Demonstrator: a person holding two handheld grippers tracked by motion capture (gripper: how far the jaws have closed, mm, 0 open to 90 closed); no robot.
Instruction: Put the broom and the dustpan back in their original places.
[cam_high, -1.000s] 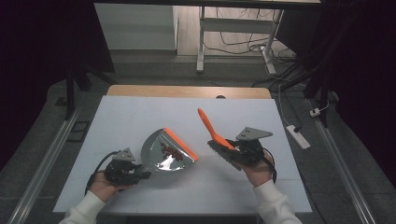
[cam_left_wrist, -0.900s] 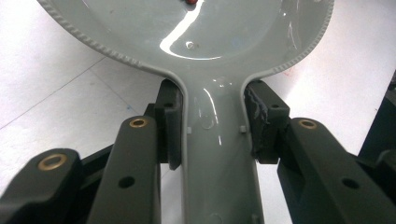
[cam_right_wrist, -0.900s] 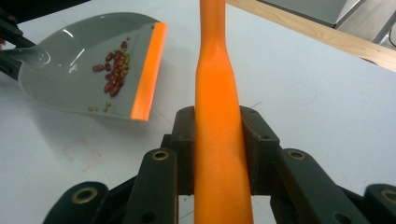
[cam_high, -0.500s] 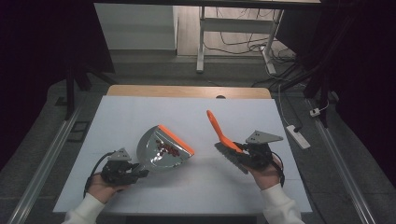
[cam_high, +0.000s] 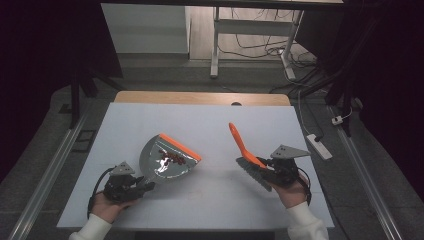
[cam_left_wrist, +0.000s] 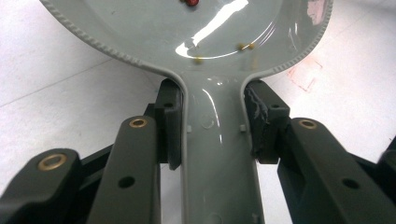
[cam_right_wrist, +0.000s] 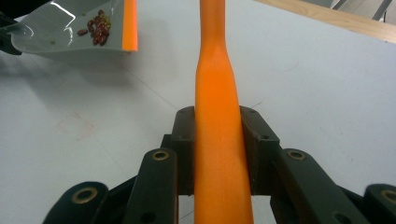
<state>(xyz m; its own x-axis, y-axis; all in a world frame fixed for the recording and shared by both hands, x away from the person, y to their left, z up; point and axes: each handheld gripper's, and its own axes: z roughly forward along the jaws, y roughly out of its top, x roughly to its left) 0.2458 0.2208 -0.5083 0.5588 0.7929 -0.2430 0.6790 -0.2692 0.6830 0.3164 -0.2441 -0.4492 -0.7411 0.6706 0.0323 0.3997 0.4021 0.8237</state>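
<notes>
Half the dustpan cropped

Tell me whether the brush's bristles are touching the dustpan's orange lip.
Apart. The high view shows bare white table between the brush in the right gripper and the dustpan held by the left gripper.
</notes>
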